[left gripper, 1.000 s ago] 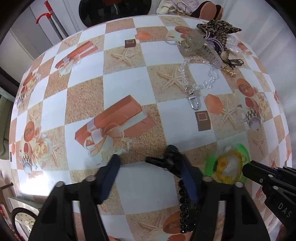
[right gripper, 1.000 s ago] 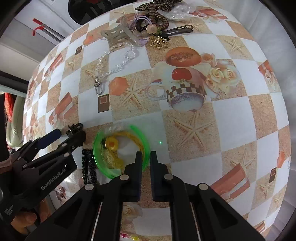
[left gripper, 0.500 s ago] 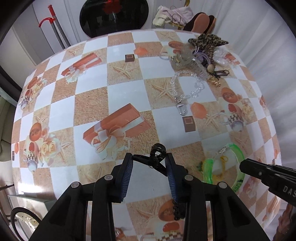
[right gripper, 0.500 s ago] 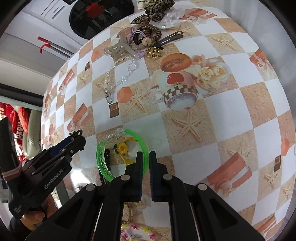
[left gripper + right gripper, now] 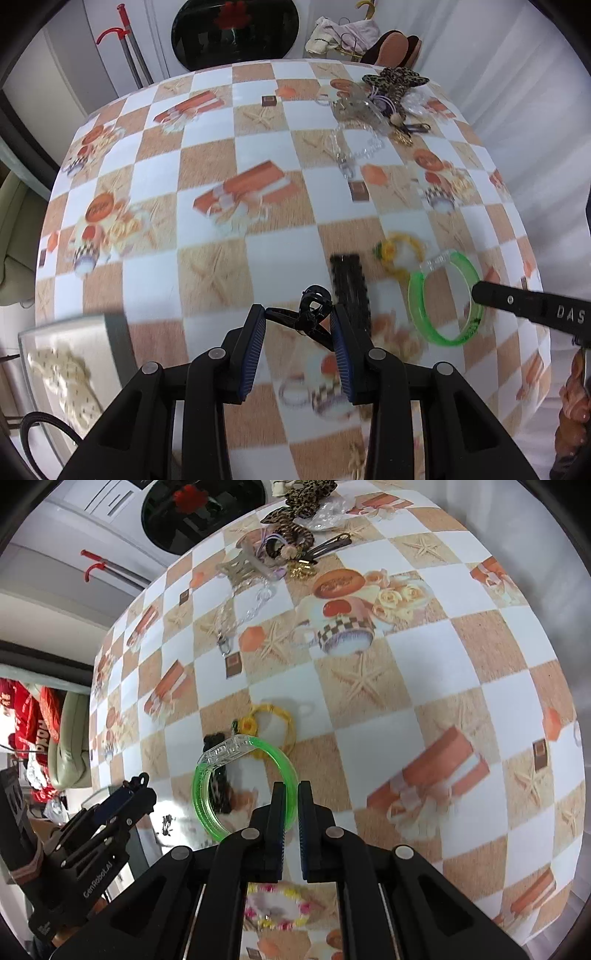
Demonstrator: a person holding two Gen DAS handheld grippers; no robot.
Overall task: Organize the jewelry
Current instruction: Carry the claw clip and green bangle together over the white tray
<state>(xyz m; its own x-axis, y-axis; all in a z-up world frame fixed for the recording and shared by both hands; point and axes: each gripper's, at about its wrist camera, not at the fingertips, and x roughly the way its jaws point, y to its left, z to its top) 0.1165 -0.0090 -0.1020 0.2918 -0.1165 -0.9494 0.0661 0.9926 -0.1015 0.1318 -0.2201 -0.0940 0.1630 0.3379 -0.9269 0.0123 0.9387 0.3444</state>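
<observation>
While both grippers carry loads, sorting is judged incomplete.
Left gripper (image 5: 297, 323): fingers pinch the black plastic claw hair clip (image 5: 312, 308), lifted.
Right gripper (image 5: 290, 803): fingers pressed onto the translucent green plastic bangle (image 5: 245, 781), raised.
Remaining: yellow flower bracelet (image 5: 271, 722) on the checkered tablecloth (image 5: 424, 672); tangled pile of accessories (image 5: 284, 546) at far edge.
</observation>
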